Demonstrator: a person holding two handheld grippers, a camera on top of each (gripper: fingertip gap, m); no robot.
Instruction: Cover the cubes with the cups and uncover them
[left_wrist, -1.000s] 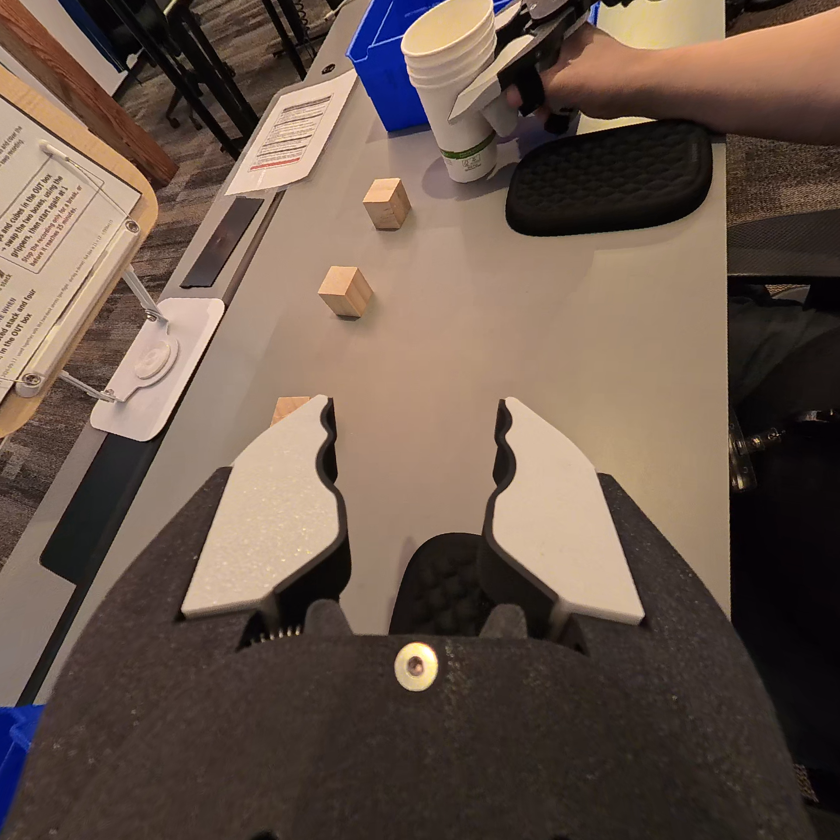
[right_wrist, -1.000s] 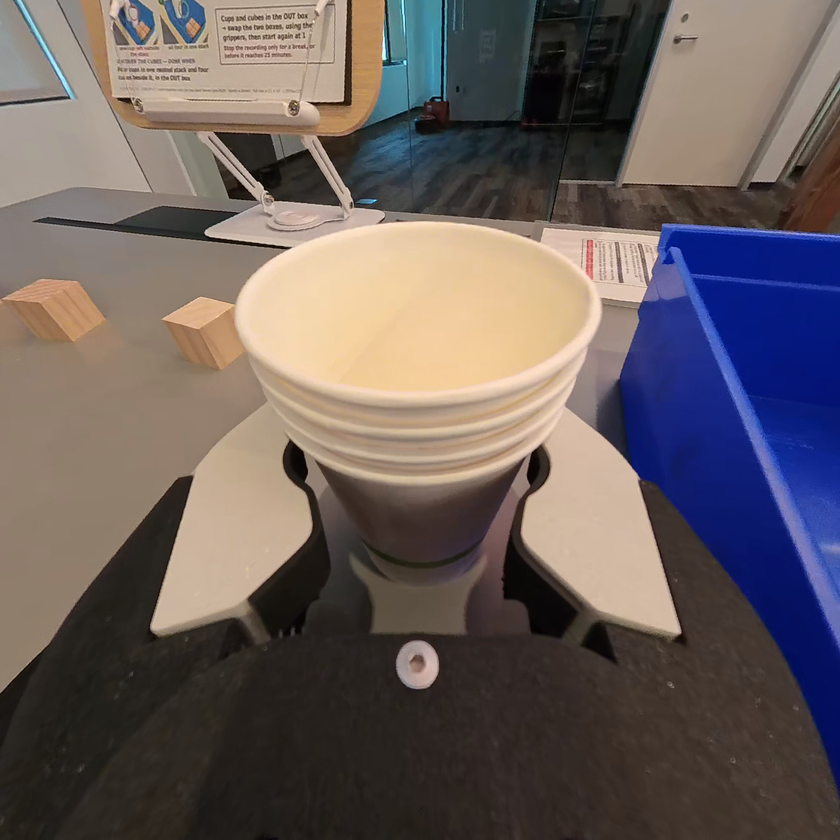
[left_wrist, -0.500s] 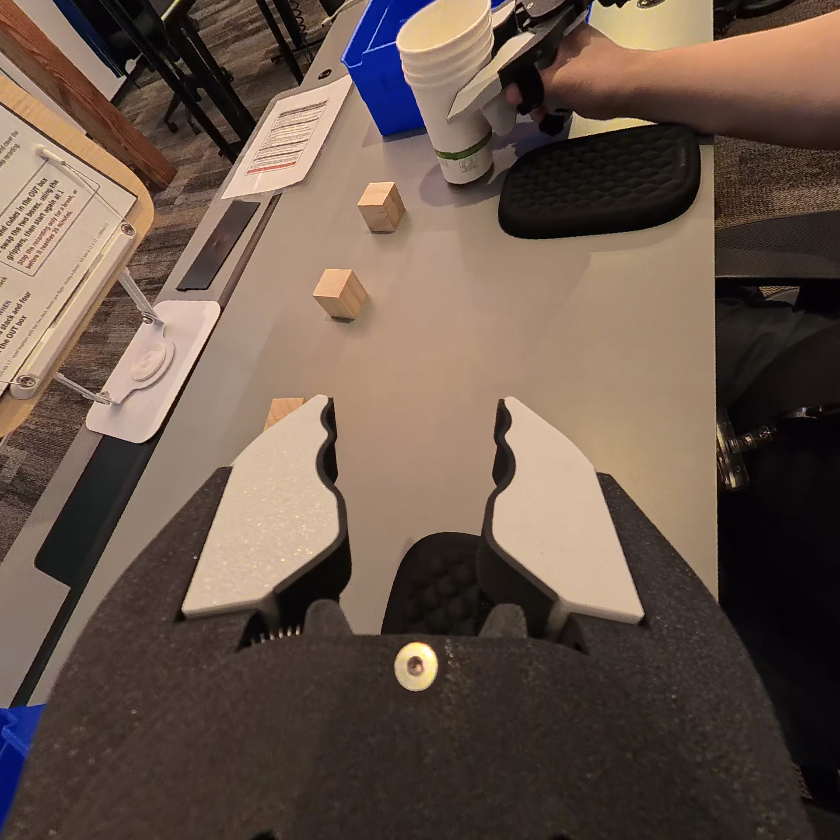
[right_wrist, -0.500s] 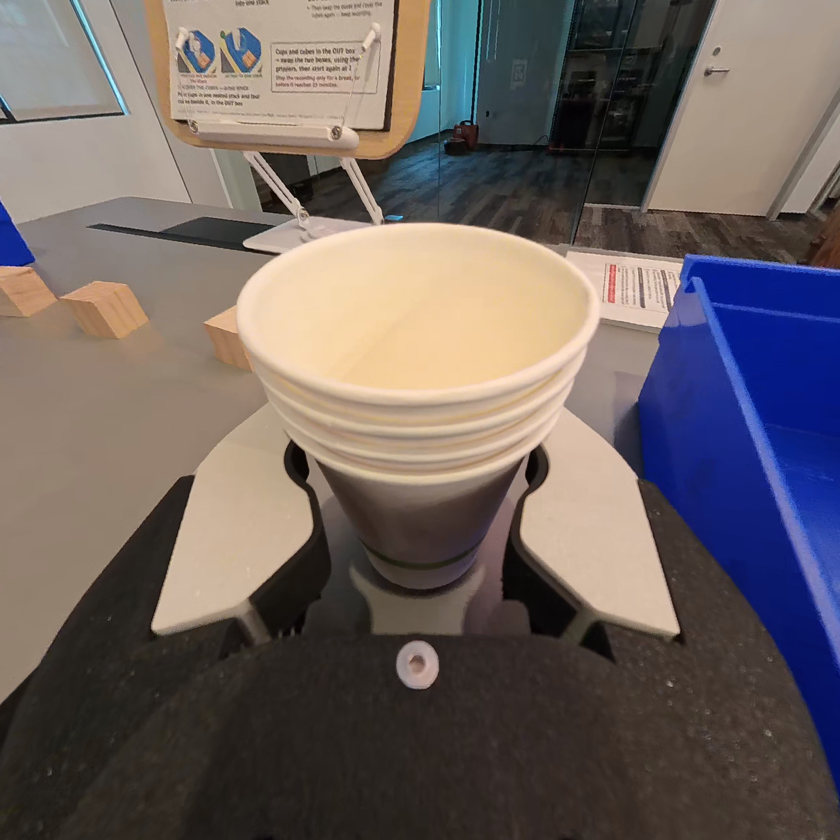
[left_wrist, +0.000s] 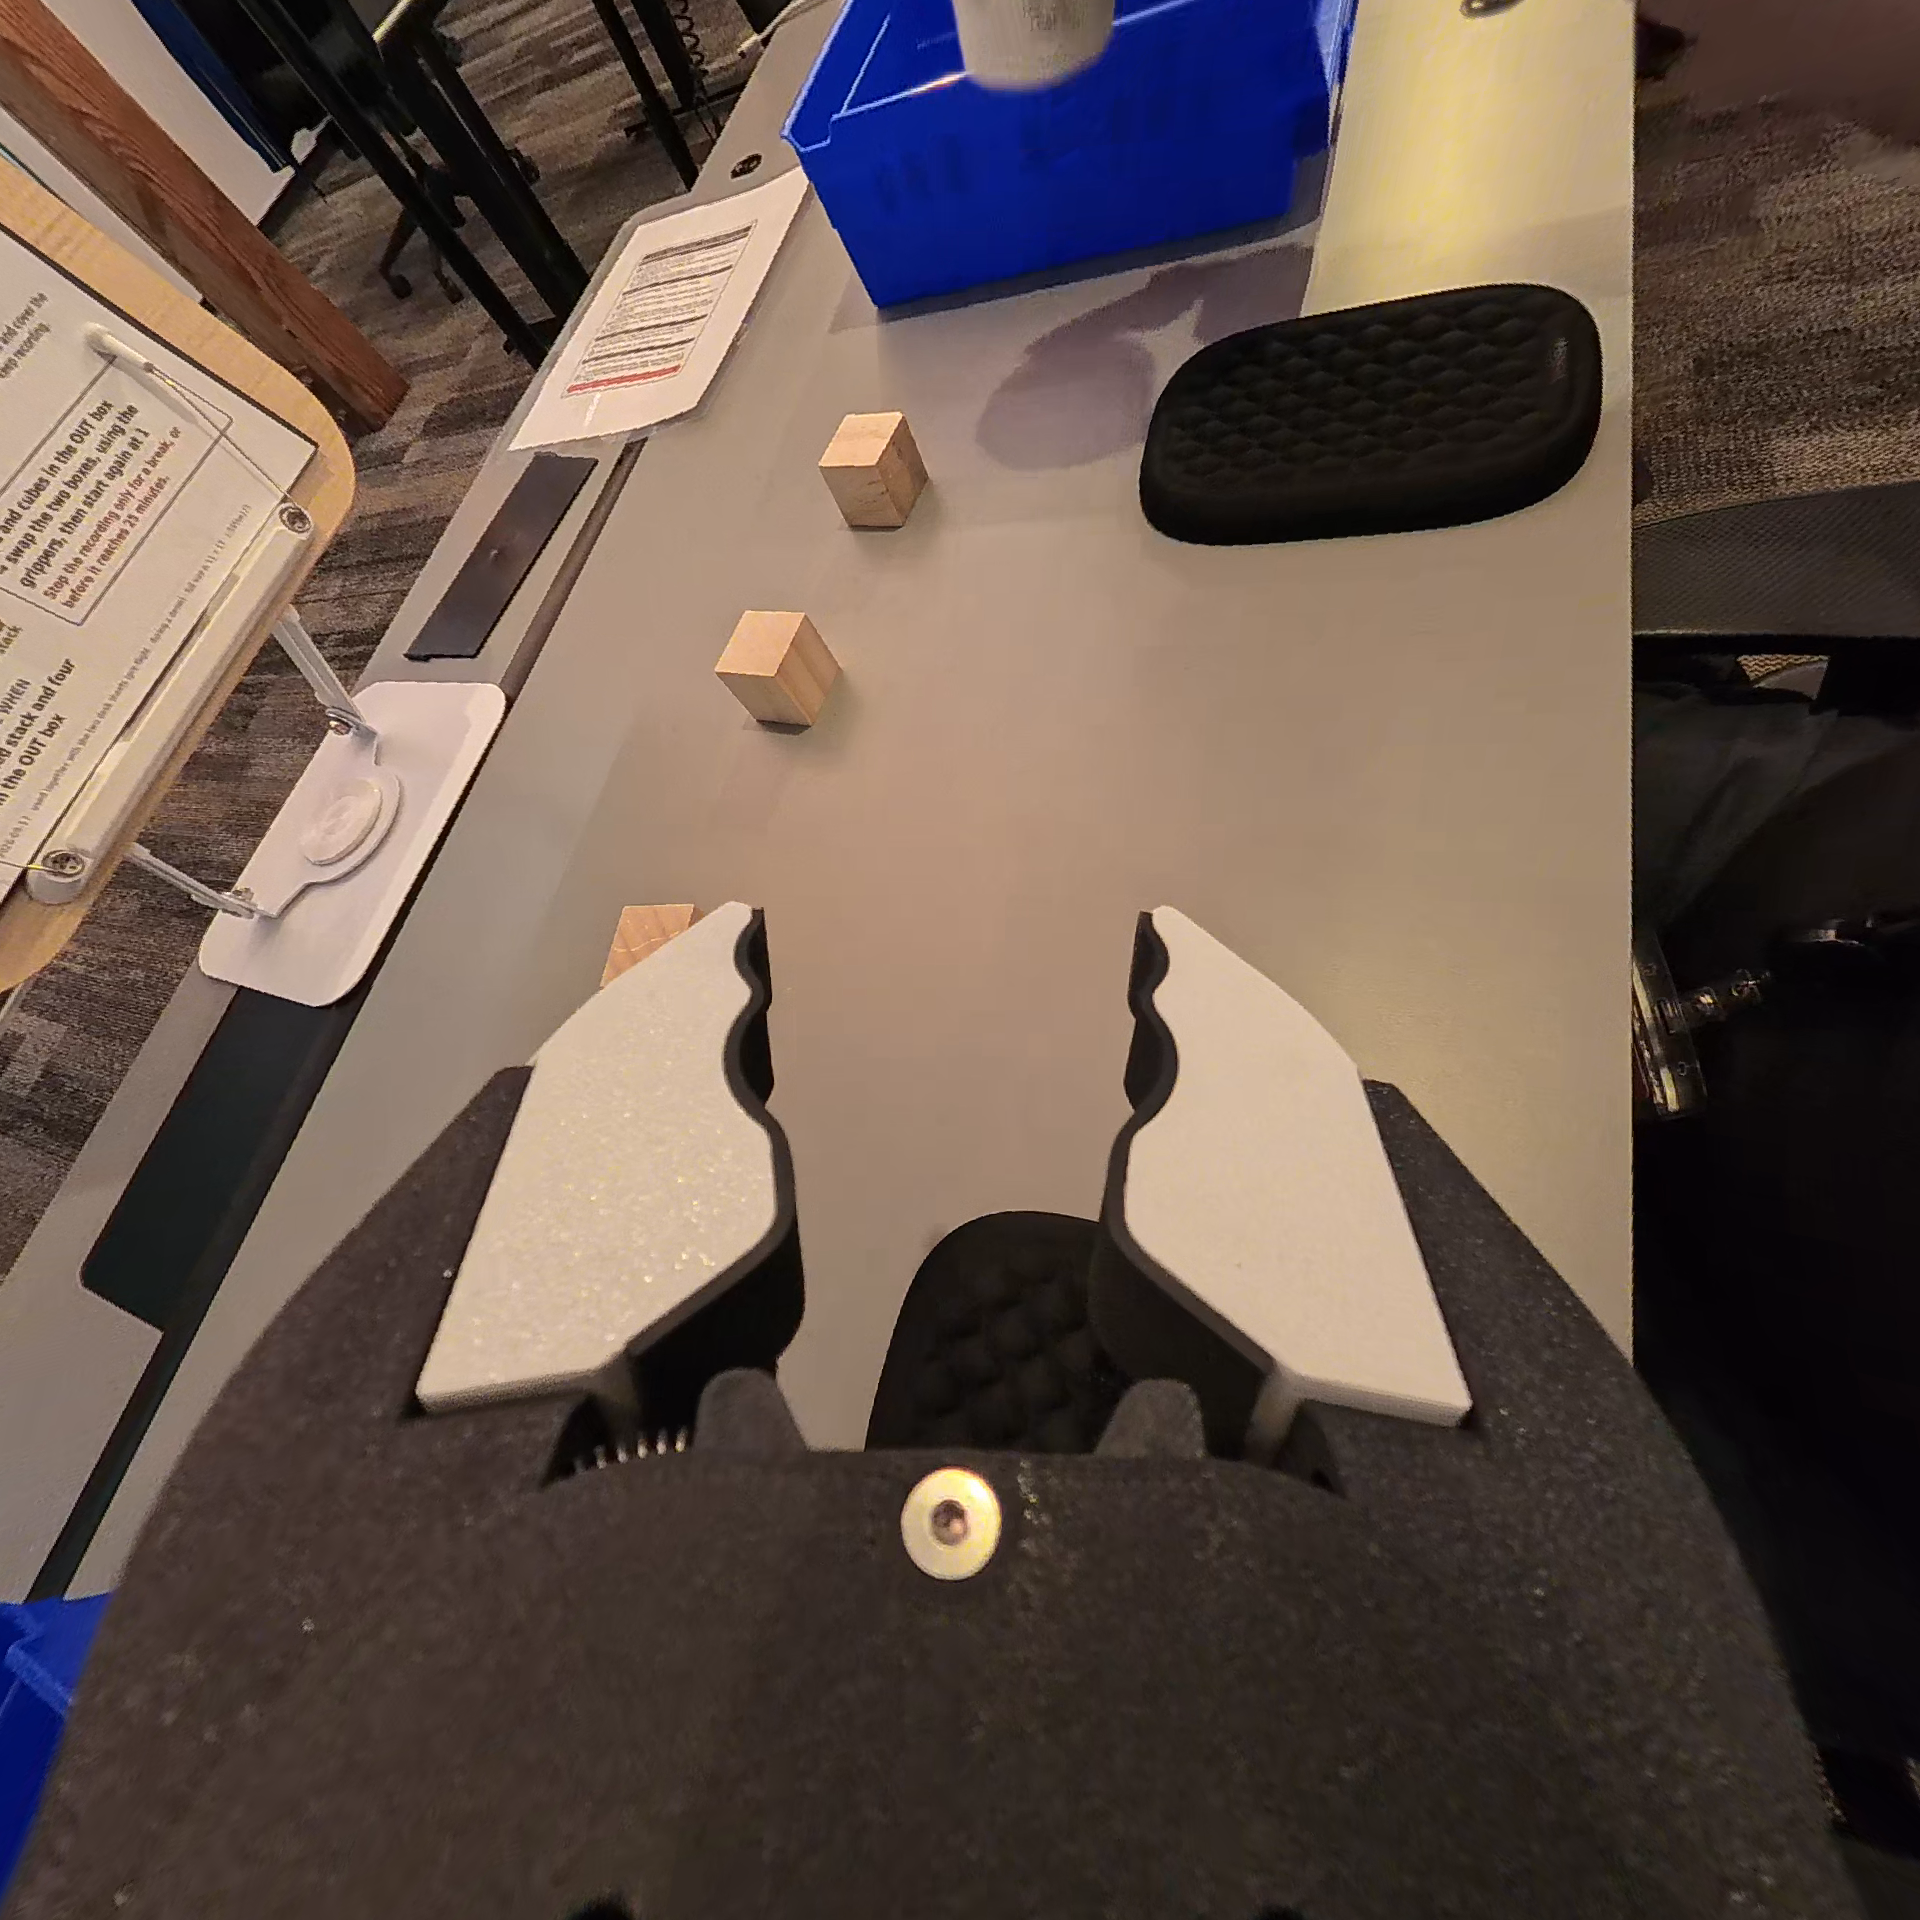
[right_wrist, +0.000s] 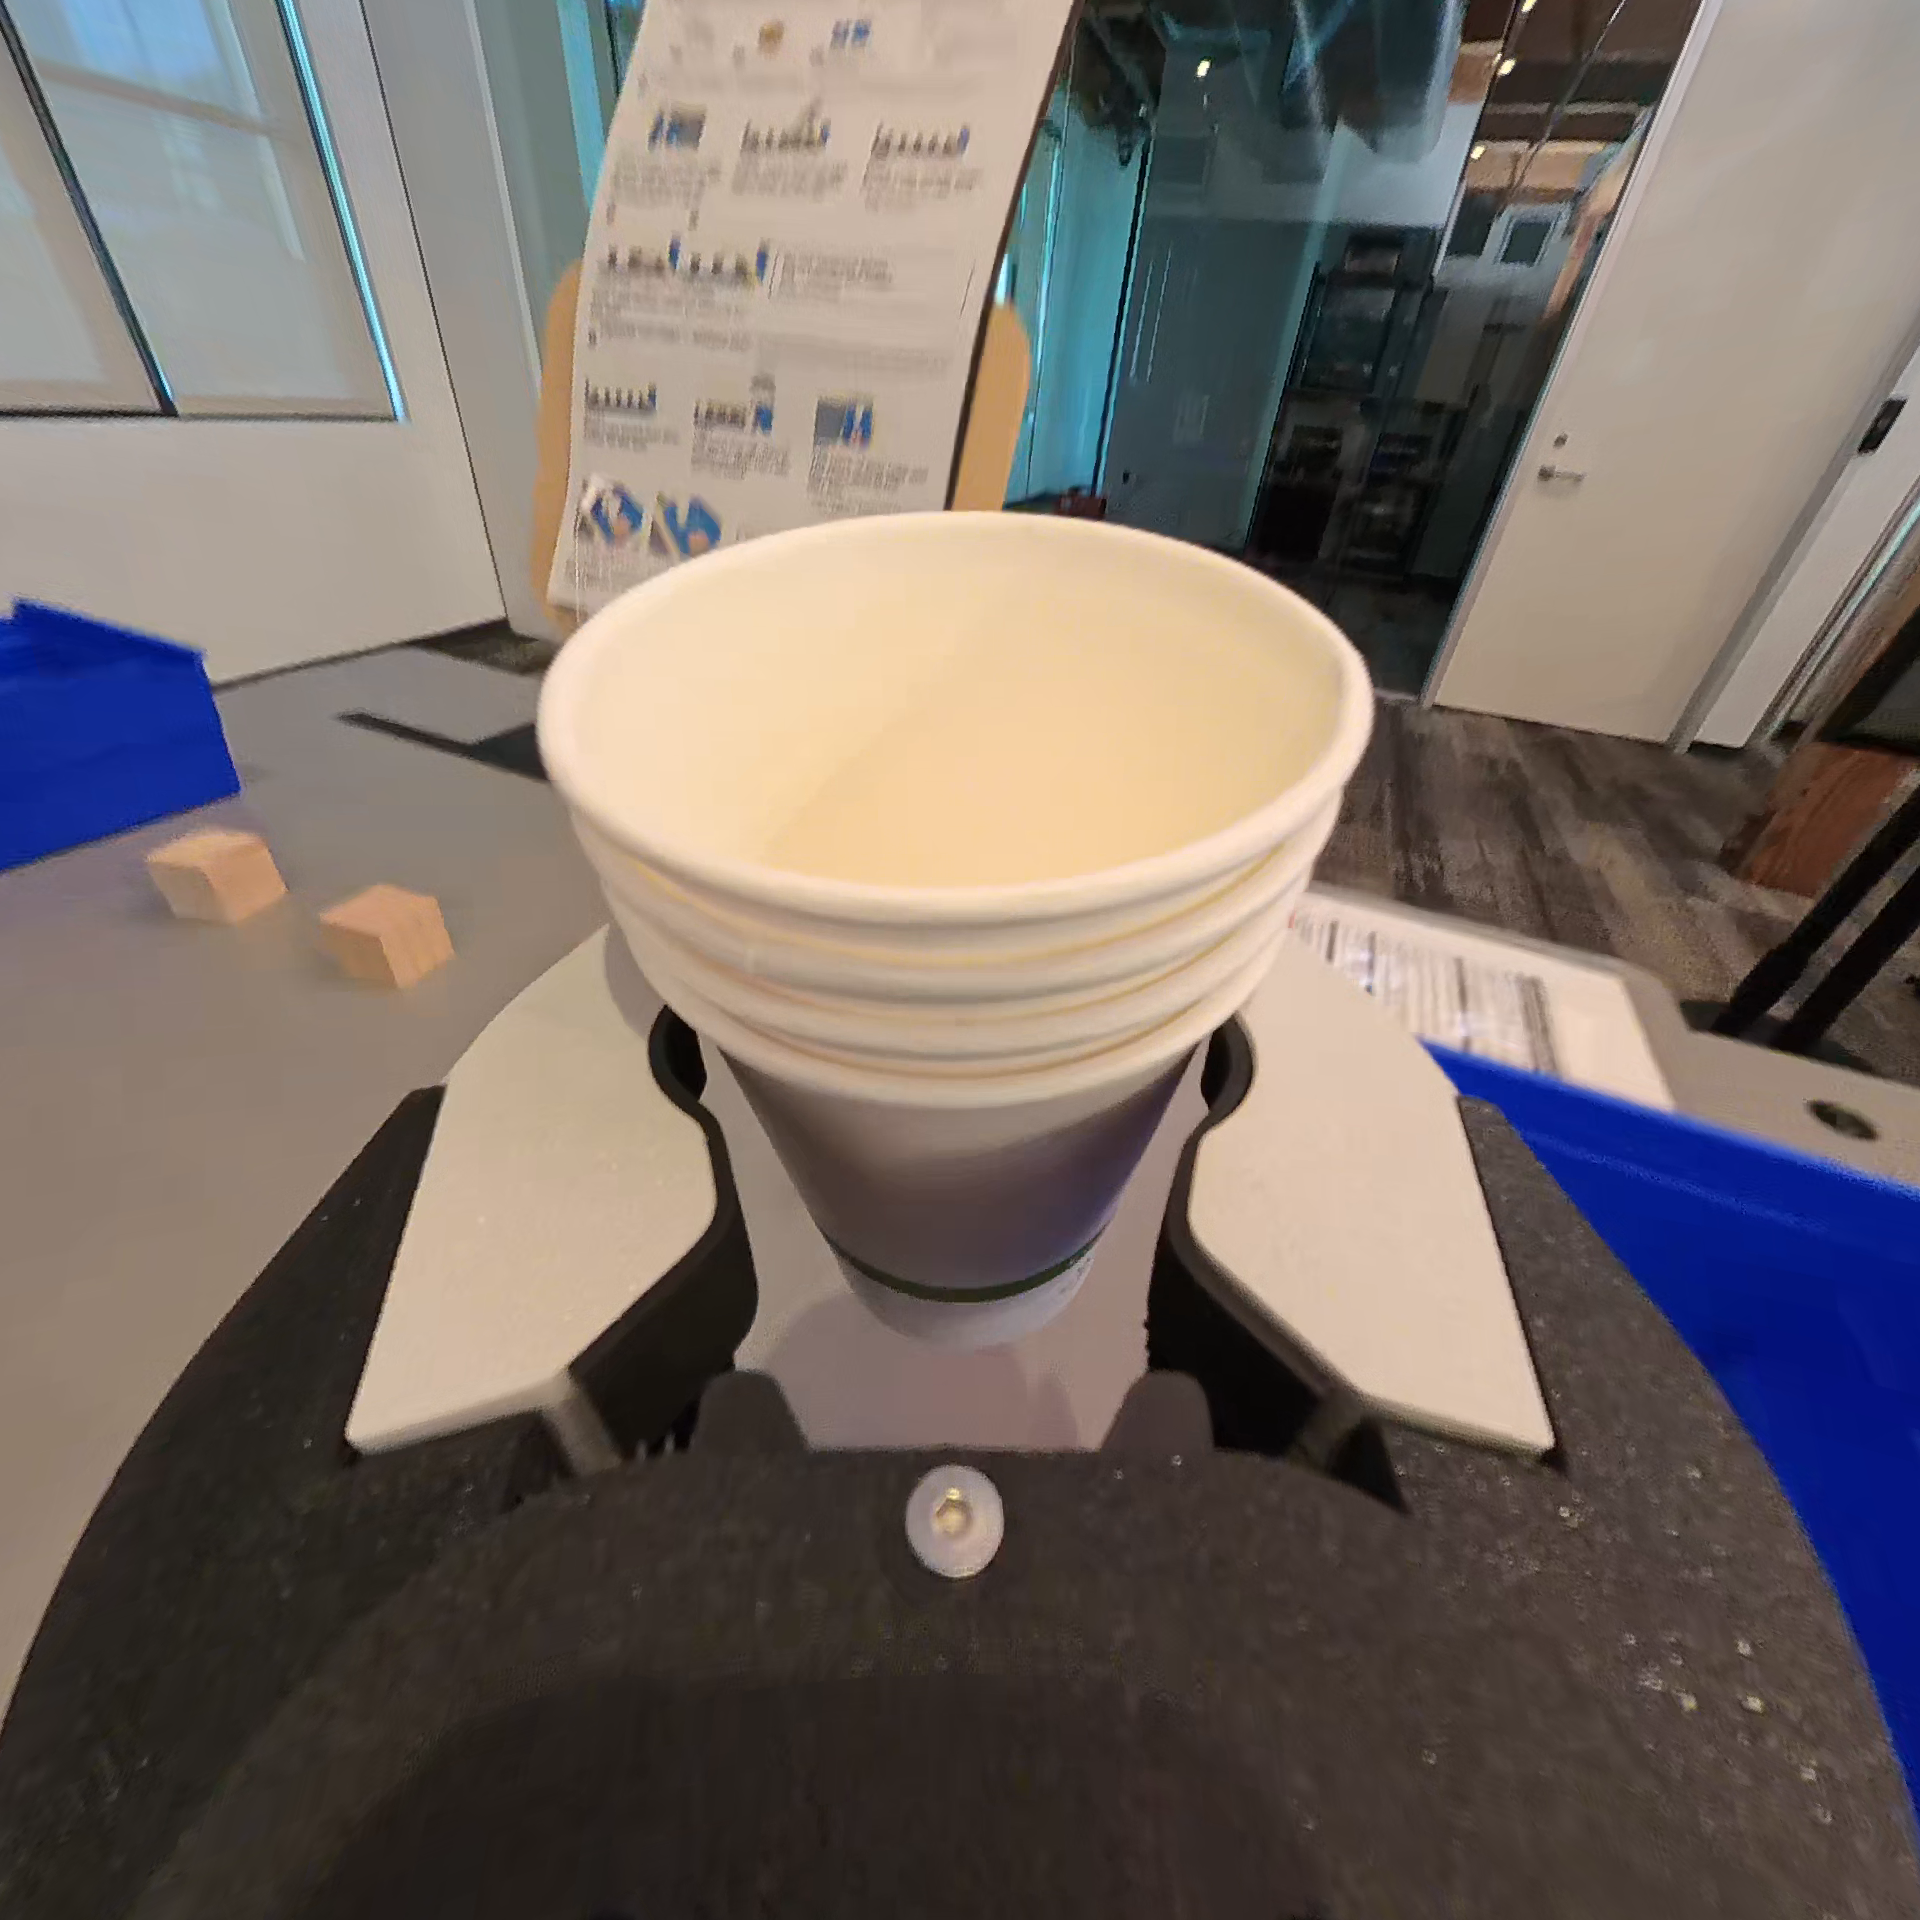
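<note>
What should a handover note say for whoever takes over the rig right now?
Left gripper: open, empty, hovering low over the table.
Right gripper: shut on the cup stack, nested, upright, held in the air.
Cubes: three show bare on the table: far, middle, near partly behind the left finger.
Done: stack picked up.
Left: separate cups, cover each cube, then uncover.
</note>
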